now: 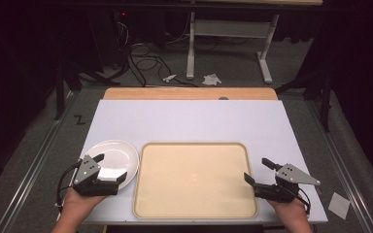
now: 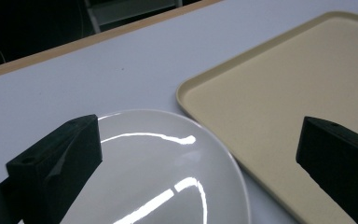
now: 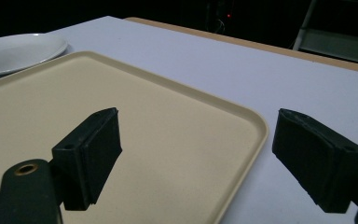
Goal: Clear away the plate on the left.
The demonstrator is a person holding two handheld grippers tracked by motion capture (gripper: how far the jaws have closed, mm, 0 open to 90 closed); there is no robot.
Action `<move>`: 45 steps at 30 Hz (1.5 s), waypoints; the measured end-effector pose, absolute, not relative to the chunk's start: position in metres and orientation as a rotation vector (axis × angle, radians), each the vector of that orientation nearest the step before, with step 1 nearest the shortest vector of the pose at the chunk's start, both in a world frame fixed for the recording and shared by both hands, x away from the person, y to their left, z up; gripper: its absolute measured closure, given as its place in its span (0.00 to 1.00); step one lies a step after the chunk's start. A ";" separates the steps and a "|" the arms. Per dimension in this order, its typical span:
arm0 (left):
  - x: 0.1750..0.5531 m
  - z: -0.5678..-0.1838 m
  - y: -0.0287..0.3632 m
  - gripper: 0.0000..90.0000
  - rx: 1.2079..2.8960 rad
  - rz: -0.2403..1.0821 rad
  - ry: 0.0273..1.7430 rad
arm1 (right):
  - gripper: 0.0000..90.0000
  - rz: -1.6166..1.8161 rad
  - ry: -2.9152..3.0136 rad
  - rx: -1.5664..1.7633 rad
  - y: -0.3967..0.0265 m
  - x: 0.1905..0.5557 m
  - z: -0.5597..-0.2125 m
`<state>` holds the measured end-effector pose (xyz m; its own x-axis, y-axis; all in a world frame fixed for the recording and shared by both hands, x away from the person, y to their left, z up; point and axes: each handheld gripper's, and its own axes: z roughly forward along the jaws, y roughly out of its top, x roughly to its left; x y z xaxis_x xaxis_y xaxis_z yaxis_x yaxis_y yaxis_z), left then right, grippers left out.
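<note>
- On the white tabletop point(image 1: 189, 121) lies a beige tray point(image 1: 194, 179), with a raised rim and rounded corners; nothing is inside it.
- Just beside the left edge of the tray sits a white plate point(image 1: 119, 155), round and glossy; nothing is on it. From the left gripper view the plate point(image 2: 158, 177) and the tray point(image 2: 284, 93) are very close, with only a thin strip of tabletop between them.
- Over the near part of the plate is the left gripper point(image 1: 110, 169). Its fingers point(image 2: 60, 158) stand wide apart: one is above the plate, the other above the left edge of the tray. They hold nothing. Whether they touch the plate, I cannot tell.
- At the right edge of the tray is the right gripper point(image 1: 257, 171). Its fingers point(image 3: 91, 149) are also wide apart and hold nothing: one is above the tray surface, the other above the bare tabletop beyond the rim, so the rim lies between them.
</note>
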<state>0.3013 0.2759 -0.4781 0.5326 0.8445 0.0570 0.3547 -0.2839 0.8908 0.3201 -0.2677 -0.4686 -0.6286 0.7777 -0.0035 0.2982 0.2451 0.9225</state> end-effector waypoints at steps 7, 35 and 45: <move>0.296 -0.481 0.280 0.03 2.000 0.756 0.975 | 0.18 1.362 2.059 0.979 -0.267 0.321 -0.469; 0.283 -0.507 0.252 0.29 2.537 0.868 0.568 | 0.18 1.367 2.057 0.977 -0.268 0.320 -0.469; 0.283 -0.509 0.258 0.41 2.565 0.829 0.557 | 0.18 1.368 2.055 0.964 -0.269 0.321 -0.468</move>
